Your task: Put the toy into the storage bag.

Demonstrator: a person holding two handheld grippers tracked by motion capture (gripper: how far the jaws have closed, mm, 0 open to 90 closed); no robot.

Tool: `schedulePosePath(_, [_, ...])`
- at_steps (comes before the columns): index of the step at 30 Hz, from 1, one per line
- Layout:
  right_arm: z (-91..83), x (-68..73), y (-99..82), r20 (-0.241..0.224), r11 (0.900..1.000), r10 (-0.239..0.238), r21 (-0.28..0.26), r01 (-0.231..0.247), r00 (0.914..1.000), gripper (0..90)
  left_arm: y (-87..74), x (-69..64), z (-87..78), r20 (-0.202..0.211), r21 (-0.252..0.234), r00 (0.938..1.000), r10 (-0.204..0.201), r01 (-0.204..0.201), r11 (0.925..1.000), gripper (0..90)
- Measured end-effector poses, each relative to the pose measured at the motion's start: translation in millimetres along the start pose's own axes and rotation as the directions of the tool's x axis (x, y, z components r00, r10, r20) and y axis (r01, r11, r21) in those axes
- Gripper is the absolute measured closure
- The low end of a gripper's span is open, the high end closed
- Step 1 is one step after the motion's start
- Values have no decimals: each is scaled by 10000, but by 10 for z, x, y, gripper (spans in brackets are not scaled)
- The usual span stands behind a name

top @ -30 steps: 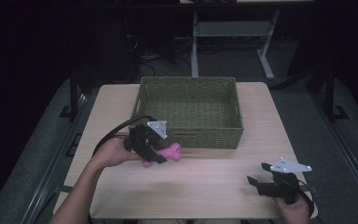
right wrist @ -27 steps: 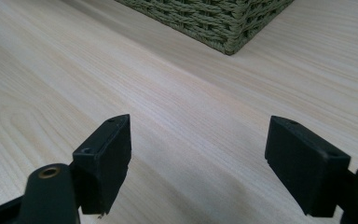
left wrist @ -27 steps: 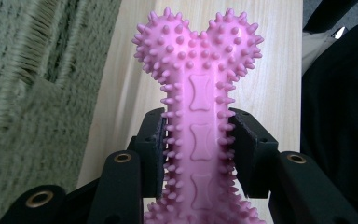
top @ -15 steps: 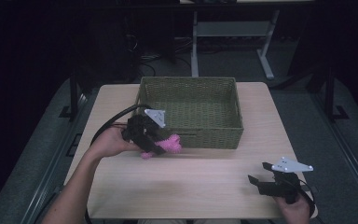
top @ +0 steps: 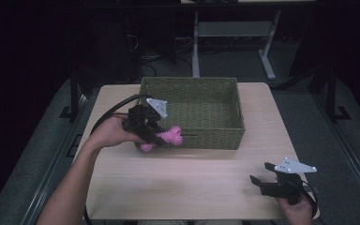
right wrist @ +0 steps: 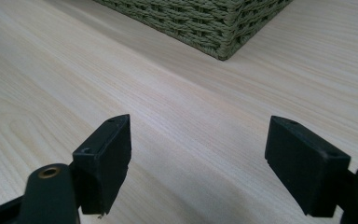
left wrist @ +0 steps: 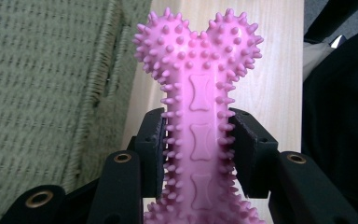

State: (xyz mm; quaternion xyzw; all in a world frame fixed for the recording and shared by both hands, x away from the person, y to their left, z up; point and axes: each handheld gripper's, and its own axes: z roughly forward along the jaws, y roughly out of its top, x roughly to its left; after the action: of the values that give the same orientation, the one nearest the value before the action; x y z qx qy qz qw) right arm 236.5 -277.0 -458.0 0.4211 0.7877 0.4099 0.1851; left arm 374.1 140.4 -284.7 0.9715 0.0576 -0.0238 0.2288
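A pink spiky bone-shaped toy (top: 166, 137) (left wrist: 198, 107) is clamped at its shaft by my left gripper (top: 155, 133) (left wrist: 196, 149), held above the table at the front left corner of the green wicker basket (top: 225, 136). The toy's knobbed end points toward the basket's front wall (left wrist: 46, 79). My right gripper (top: 258, 183) (right wrist: 209, 163) rests low near the table's front right edge, open, with bare wood between its jaws. The basket's corner (right wrist: 223, 42) lies ahead of it.
The light wooden table (top: 192, 183) holds the basket at its back middle. A black cable (top: 115, 110) loops from the left gripper. Dark floor, table legs (top: 196, 56) and cables lie beyond the far edge.
My left gripper has lifted the pink toy and carried it up and right, toward the basket's front left corner. The right gripper has stayed put.
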Motion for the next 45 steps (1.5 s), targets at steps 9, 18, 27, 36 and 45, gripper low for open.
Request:
schedulePosePath(9, [-5, 0, 2, -23, 10000, -11, -11, 11, 10000, 222, 139, 173, -54, -70, 256, 9999, 141, -139, 9996, 586])
schedulePosePath(18, [-12, 6, 4, -34, 10000, -32, -26, 32, 10000, 222, 237, 372, -28, -63, 303, 10000, -29, 31, 9995, 585])
schedulePosePath(27, [-14, 15, 4, -31, 10000, -46, -32, 46, 10000, 222, 276, 576, 57, 97, 169, 9996, -253, 252, 9995, 585])
schedulePosePath(36, [-21, 16, 2, -55, 10000, -56, -39, 56, 10000, 222, 296, 753, 166, 243, 204, 9983, -532, 527, 9984, 585])
schedulePosePath(45, [-28, 10, 0, -37, 10000, -30, -66, 29, 10000, 222, 342, 914, 233, 234, 233, 9978, -620, 614, 9978, 585])
